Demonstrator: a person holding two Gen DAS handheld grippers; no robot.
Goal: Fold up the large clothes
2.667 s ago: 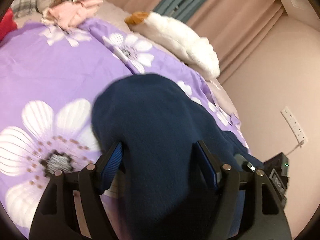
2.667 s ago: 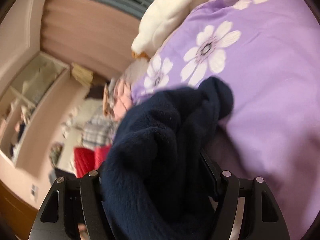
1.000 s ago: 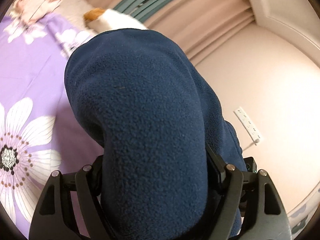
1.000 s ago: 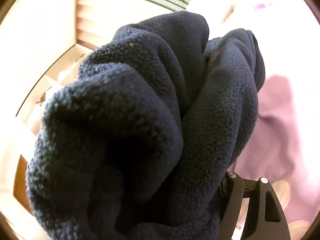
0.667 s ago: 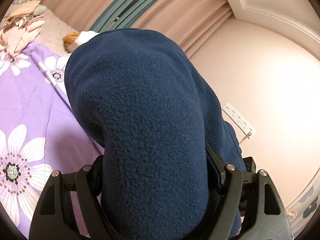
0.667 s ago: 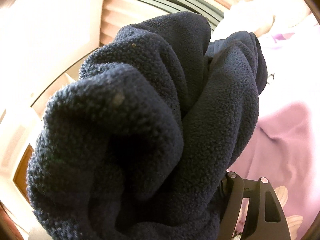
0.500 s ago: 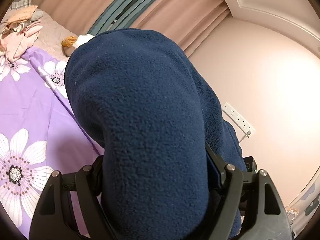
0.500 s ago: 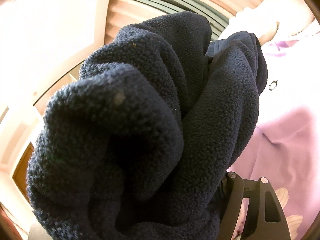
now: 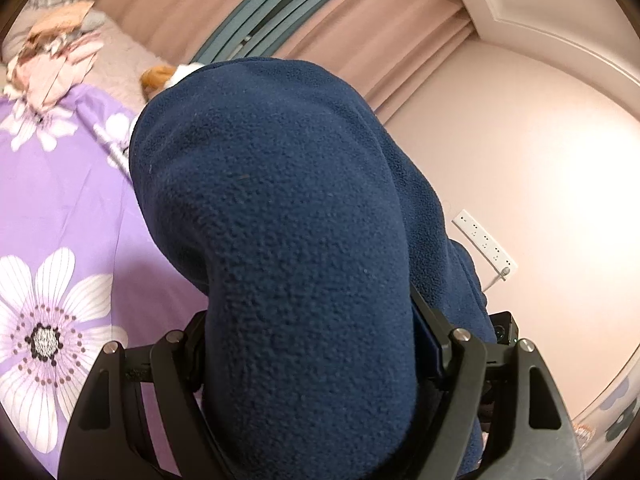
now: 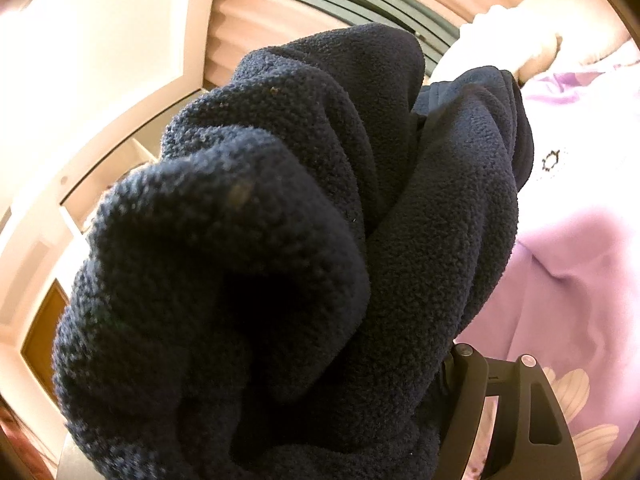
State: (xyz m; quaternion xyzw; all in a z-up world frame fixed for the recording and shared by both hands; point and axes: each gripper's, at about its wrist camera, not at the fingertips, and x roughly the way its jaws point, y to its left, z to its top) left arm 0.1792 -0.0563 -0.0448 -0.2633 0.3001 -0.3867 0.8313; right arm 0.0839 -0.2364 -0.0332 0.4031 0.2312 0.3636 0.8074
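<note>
A thick navy fleece garment point(image 9: 280, 240) bulges up between the jaws of my left gripper point(image 9: 312, 320), which is shut on a fat roll of it; the roll hides both fingertips. In the right wrist view the same fleece point(image 10: 260, 260) is bunched in deep folds and fills most of the picture. My right gripper point(image 10: 312, 360) is shut on that bunch. Only its right finger point(image 10: 468, 376) shows; the left one is buried under the cloth. Both ends hang lifted above the purple flowered bedspread point(image 9: 60, 208).
A pile of pink clothes point(image 9: 52, 68) and a white and orange plush toy point(image 9: 164, 76) lie at the far end of the bed. Pink curtains point(image 9: 360, 20) and a wall with a power strip point(image 9: 484, 244) stand behind. Shelving point(image 10: 100, 184) shows left in the right wrist view.
Both grippers have risen with the fleece still clamped. In the left view the room has slid so the clothes pile and more bedspread show at the left. The grips look the same.
</note>
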